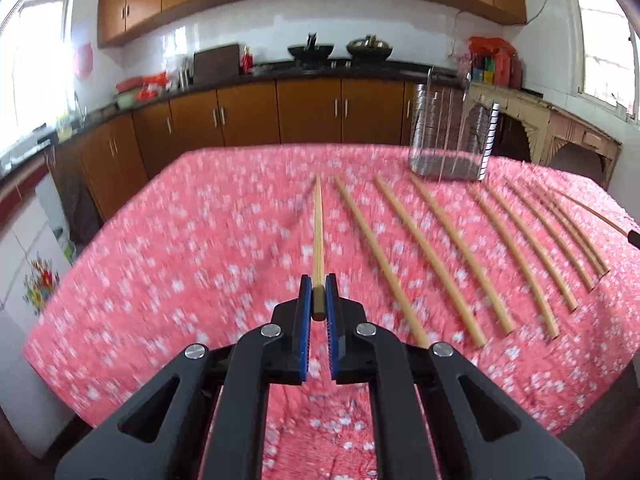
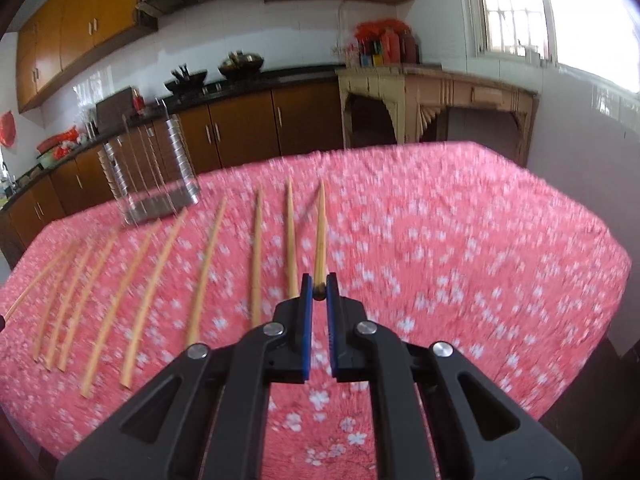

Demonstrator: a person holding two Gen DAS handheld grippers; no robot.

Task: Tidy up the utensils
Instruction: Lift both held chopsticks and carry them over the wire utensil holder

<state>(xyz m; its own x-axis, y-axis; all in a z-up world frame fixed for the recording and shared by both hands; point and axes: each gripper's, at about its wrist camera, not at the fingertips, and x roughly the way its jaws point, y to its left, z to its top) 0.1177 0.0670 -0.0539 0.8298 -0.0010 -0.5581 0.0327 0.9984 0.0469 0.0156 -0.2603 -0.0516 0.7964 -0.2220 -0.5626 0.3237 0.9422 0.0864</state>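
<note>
Bamboo chopsticks are pinched, one apiece, in the left gripper (image 1: 319,294) and the right gripper (image 2: 319,285) — each stick's long axis runs toward twelve o'clock. For the left, the clear holder (image 1: 450,136) stands at one o'clock; for the right, at ten o'clock — neither plainly nearer.

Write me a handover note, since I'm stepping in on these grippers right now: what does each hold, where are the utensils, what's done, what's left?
Left gripper: shut on a chopstick near its thick end.
Right gripper: shut on another chopstick, same grip.
Both held sticks point away over the pink floral tablecloth.
Remaining chopsticks lie in a row on the cloth.
The clear holder stands at the table's far edge; nothing visible in it.
Done: two picked up. Left: likely drop these into the holder, then the rest.
</note>
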